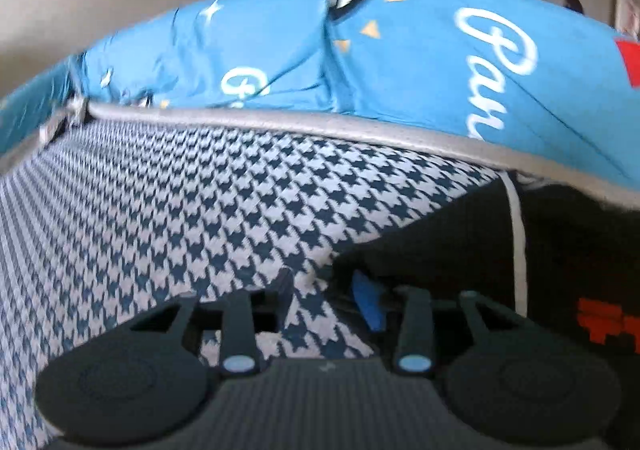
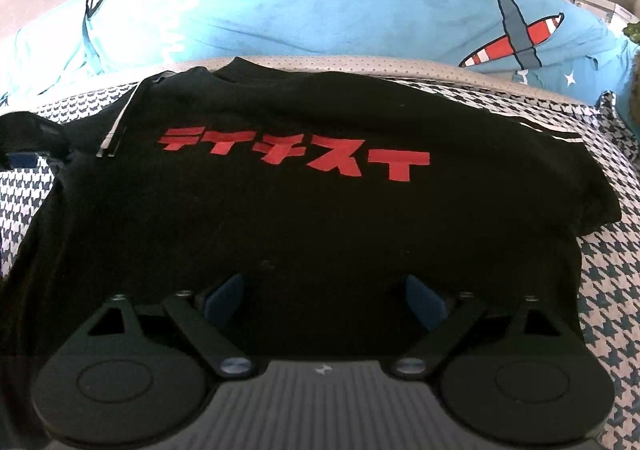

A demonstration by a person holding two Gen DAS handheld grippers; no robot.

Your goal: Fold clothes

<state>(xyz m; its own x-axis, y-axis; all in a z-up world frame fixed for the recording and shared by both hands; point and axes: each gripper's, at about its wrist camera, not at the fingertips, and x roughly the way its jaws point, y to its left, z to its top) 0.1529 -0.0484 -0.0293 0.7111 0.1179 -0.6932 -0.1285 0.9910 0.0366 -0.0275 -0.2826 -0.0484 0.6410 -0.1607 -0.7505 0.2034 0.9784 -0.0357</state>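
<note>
Black shirt lies spread on the houndstooth bed cover ahead of the wide-open right claw, its left edge beside the open left claw, awaiting a first pinch.

Left gripper: black two-finger tool with twin linkage arms on round pivot housings and a ribbed grey body. Jaws stand fairly close together, a narrow gap between them; blue pad visible on the right finger, left finger dark. Whether anything is pinched cannot be told. Tool held low, angled forward.

Right gripper: same black build, linkage arms splayed outward. Jaws spread wide, blue pads well apart, nothing between them. Tool held level, pointing forward.
</note>
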